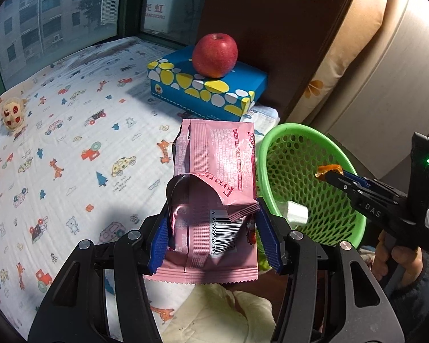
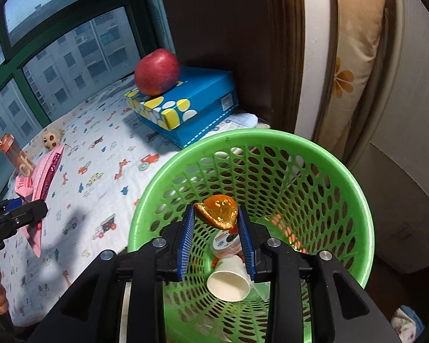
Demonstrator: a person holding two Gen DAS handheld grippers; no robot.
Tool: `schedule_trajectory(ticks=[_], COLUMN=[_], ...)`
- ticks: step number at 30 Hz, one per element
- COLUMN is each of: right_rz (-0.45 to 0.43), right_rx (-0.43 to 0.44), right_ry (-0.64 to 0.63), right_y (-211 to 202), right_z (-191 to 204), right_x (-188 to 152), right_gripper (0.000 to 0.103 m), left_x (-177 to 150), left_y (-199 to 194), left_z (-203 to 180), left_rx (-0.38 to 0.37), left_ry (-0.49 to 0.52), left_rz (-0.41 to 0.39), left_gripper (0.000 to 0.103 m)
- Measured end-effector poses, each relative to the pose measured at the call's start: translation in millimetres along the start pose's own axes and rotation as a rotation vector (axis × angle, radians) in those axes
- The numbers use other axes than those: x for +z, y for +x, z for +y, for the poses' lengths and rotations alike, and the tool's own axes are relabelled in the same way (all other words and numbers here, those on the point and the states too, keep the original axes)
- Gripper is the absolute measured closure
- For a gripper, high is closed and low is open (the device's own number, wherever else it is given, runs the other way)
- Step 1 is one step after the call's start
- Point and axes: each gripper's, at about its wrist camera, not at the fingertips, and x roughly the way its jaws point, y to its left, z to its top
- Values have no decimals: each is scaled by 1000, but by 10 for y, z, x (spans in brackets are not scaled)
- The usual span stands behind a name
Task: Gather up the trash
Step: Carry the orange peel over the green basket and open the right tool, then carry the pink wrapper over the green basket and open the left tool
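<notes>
Patterned sheet (image 1: 71, 148), tongs (image 2: 216, 217) over basket (image 2: 343, 165) (green)

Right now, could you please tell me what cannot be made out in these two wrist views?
- Green mesh plastic basket: left wrist view, its bottom is hidden behind the pink foil wrapper and right gripper.
- Orange bottle: right wrist view, cut by the edge, label unreadable.
- Orange peel piece: whether the pads press it is unclear.
</notes>
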Motion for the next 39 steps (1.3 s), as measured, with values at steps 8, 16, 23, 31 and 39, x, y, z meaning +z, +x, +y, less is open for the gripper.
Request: schedule_trajectory(ticks=[8,16,23,31,39], right_rz=[-25,-58,-87,-93,-97], right_rx=[-48,-53,-42,-35,-26], right_ry=[60,84,95,112,123], right_y=[-115,-356,-532,-607,-635], right_z=[-328,-486,-547,-601,-594], right_x=[-7,-83,-153,-240,-269], right_gripper=[52,46,41,40,40], left_x=[85,129,133,125,95], left_y=[171,378,573,723,669], left_z=[-307,-651,-899,-988,-936], left_rx=[-35,-77,-92,-106,-106], left_ry=[49,100,138,127,111], left_rz=[27,60,92,110,87], left_gripper=[48,48,48,41,26])
